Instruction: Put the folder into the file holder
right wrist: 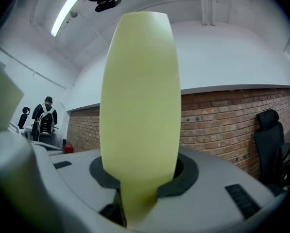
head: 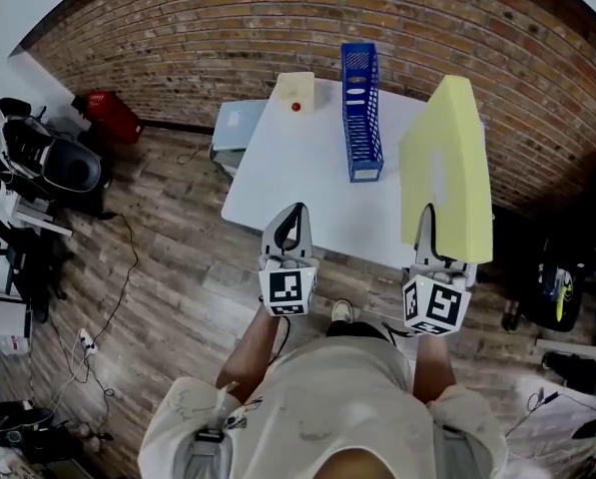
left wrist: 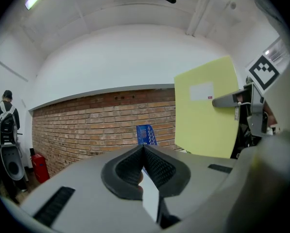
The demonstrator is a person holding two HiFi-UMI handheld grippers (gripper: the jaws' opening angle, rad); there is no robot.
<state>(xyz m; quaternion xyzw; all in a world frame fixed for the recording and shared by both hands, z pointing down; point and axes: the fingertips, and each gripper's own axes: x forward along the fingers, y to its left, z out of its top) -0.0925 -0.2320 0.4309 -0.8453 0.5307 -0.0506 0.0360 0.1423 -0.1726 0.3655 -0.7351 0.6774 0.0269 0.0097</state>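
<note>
Head view: my right gripper (head: 428,218) jaws clamp the yellow folder (head: 447,163) upright over the worktop (head: 278,178), near the blue file holder (head: 360,108); left gripper (head: 296,216) jaws closed, empty.

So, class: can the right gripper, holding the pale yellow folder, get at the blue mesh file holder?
Probably yes: the right gripper grips the pale yellow folder beside the blue mesh file holder, only bare white table between them.

Nothing legible; label (left wrist: 201,91) on folder (left wrist: 203,125) unreadable.
</note>
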